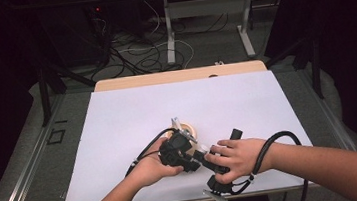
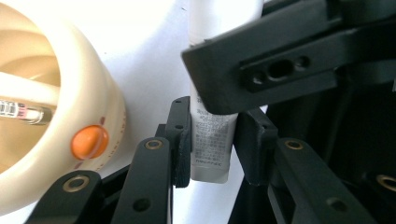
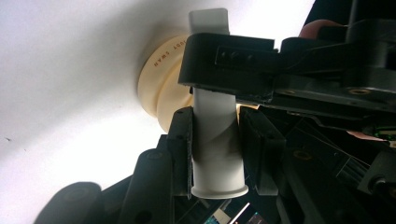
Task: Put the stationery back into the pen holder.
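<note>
I'm clamping both grippers on one white tube (image 2: 211,140): left gripper (image 2: 212,140) pinching the crimped end, right gripper (image 3: 215,149) gripping the cap end, likely for unscrewing. Cream cup (image 2: 56,107) sitting just beside them.

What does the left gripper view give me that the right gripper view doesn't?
Left gripper view: the tube's crimped, printed end between that gripper's pads, an orange dot on the cream cup, and something lying inside the cup. Right gripper view: the tube's capped end between its own pads, and lettering on the cup's rim. Both: the white tube held by both grippers beside the cup.
</note>
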Action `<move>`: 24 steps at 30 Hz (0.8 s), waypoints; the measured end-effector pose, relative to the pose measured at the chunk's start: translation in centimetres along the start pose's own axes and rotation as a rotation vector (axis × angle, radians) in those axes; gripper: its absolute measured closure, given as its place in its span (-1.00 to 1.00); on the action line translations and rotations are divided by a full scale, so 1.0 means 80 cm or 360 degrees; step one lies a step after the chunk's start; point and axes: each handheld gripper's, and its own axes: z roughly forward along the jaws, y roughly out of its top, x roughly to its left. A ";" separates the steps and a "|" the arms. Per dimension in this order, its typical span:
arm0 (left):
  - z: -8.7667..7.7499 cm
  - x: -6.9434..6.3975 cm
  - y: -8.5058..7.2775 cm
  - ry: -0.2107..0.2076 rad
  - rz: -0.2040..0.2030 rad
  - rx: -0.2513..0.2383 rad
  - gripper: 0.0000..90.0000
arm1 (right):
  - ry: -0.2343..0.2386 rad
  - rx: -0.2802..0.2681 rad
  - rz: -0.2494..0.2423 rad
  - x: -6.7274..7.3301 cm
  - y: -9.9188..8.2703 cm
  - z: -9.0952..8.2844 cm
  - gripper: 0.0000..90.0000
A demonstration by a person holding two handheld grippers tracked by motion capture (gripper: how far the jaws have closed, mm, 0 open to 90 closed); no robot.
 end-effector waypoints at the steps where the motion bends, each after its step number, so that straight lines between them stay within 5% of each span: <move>1: 0.000 0.002 0.000 0.0012 -0.0008 -0.0007 0.53 | 0.0006 0.0002 0.0009 0.000 0.000 0.000 0.45; 13: -0.010 0.015 -0.002 0.0083 -0.0088 -0.0103 0.53 | 0.0013 -0.0020 0.0097 -0.010 -0.010 -0.005 0.24; 17: -0.014 0.019 -0.002 0.0115 -0.0131 -0.0149 0.53 | -0.0001 -0.0014 0.0182 -0.015 -0.017 -0.008 0.15; 19: -0.015 0.020 -0.002 0.0127 -0.0181 -0.0207 0.53 | -0.0057 -0.0094 0.0245 -0.015 -0.023 -0.004 0.13; 24: -0.024 0.026 -0.001 0.0170 -0.0199 -0.0247 0.53 | -0.0045 -0.0033 0.0295 -0.021 -0.032 -0.009 0.05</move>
